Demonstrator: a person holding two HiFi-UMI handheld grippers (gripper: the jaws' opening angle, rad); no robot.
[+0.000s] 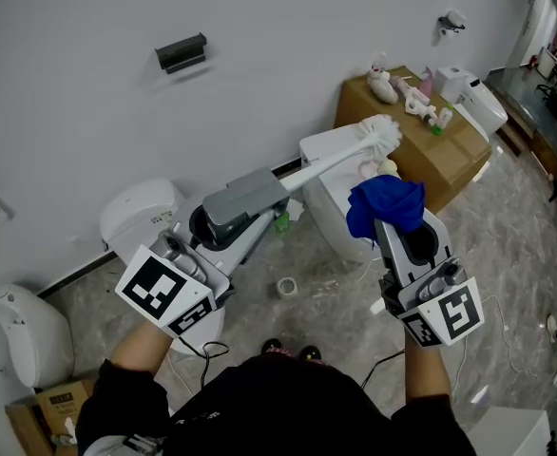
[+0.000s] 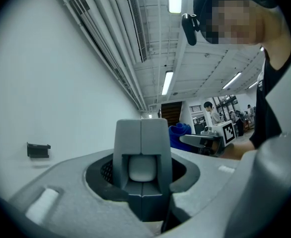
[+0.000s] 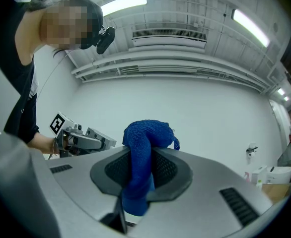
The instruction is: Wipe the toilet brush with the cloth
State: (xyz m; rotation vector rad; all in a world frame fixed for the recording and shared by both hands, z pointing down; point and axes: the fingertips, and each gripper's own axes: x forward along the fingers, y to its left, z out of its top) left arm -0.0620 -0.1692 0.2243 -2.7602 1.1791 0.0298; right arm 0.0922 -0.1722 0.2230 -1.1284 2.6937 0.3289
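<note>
The toilet brush has a white bristle head [image 1: 381, 133], a white shaft and a grey block handle [image 1: 245, 198]. My left gripper [image 1: 229, 220] is shut on that handle, and the brush points up and to the right in the head view. In the left gripper view the grey handle [image 2: 141, 157] fills the space between the jaws. My right gripper [image 1: 398, 228] is shut on a bunched blue cloth [image 1: 384, 205], which hangs just below and to the right of the brush head without touching it. The blue cloth [image 3: 141, 157] stands up between the right jaws.
A white toilet [image 1: 144, 213] sits against the wall behind the left gripper, another white fixture [image 1: 27, 335] at far left. A white unit [image 1: 340, 193] and a cardboard box [image 1: 431, 155] carrying small white items stand to the right. A tape roll [image 1: 287, 286] lies on the floor.
</note>
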